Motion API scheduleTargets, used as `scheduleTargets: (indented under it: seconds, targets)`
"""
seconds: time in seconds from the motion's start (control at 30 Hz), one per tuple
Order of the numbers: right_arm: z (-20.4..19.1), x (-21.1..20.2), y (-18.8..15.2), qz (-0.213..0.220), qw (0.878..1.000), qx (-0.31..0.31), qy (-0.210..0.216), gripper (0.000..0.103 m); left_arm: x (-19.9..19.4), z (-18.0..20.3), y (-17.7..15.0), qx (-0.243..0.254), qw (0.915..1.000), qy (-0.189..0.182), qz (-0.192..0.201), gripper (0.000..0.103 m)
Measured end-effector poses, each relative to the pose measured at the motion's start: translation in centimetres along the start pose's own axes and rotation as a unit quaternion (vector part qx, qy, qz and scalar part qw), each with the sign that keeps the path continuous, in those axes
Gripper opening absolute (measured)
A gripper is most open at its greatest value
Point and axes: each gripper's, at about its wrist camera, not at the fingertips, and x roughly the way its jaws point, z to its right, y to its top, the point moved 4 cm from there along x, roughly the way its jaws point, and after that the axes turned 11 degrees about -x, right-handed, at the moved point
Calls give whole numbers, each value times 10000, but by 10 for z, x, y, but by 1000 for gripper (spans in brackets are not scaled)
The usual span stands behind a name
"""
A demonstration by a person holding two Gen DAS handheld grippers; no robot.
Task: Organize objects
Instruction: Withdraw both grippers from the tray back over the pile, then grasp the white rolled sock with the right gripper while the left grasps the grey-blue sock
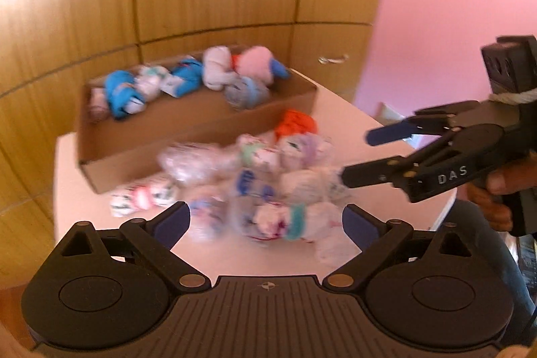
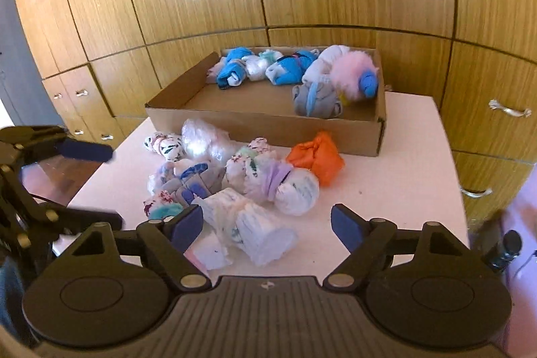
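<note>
Socks: rolled bundles (image 2: pixel 235 187) heaped on table (image 2: pixel 402 190), just ahead of both claws; more sit in cardboard box (image 2: pixel 268 123) beyond.
Left gripper (image 1: pixel 265 220): jaws wide, empty.
Right gripper (image 2: pixel 266 223): jaws apart, empty.
Handling: probably light, soft, compressible; pinch across a roll's middle.

My left gripper (image 1: pixel 265 223) holds its jaws wide over the blurred heap of rolled white socks (image 1: pixel 268 190) on the pale worktop (image 1: pixel 349 109); behind the heap, a shallow brown cardboard box (image 1: pixel 188 130) holds more bundles.
</note>
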Motion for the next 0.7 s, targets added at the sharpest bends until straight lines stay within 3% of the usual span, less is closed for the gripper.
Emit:
scheduleTargets:
  seconds: [0.2, 0.43, 0.7]
  targets:
    - [-1, 11, -5, -17, 9995, -29, 309, 73, 23, 10, -8, -77, 9995, -231, -193, 99]
    - [1, 15, -13, -117, 9989, -23, 455, 36, 30, 16, -13, -76, 9993, -283, -250, 96]
    - [7, -10, -22, -12, 9993, 13, 363, 33, 35, 15, -13, -212, 9985, -408, -287, 86]
